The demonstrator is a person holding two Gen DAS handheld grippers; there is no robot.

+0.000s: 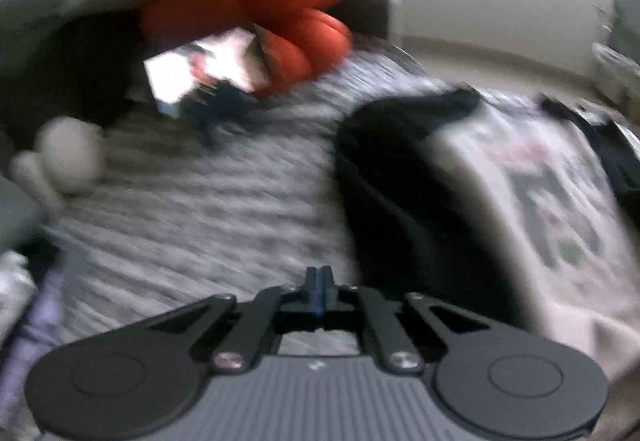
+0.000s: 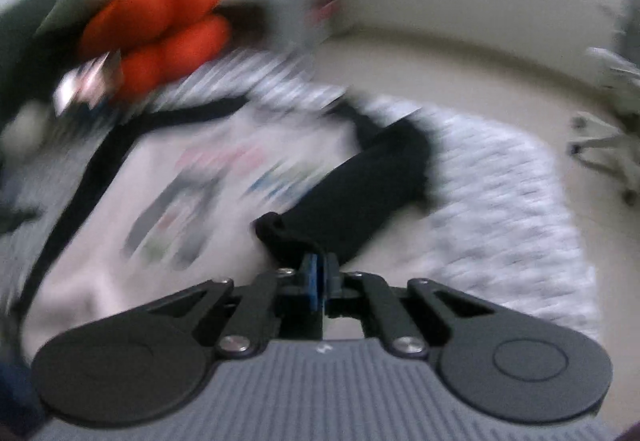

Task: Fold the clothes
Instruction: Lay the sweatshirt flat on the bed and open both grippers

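Note:
A white T-shirt with a printed front and black sleeves (image 1: 532,197) lies on a grey-and-white striped bed cover (image 1: 200,209). In the left wrist view my left gripper (image 1: 319,275) is shut with nothing between its fingers, over the cover just left of the shirt's black left sleeve (image 1: 400,177). In the right wrist view the shirt (image 2: 168,177) lies ahead and left. My right gripper (image 2: 319,273) is shut on the end of the black right sleeve (image 2: 360,193), which is bunched at the fingertips. Both views are motion-blurred.
An orange knotted cushion (image 1: 280,9) and a shiny packet (image 1: 204,69) lie at the head of the bed. A pale round toy (image 1: 72,157) sits at the left. Beige floor (image 2: 480,73) and a chair base (image 2: 600,157) lie beyond the bed's right edge.

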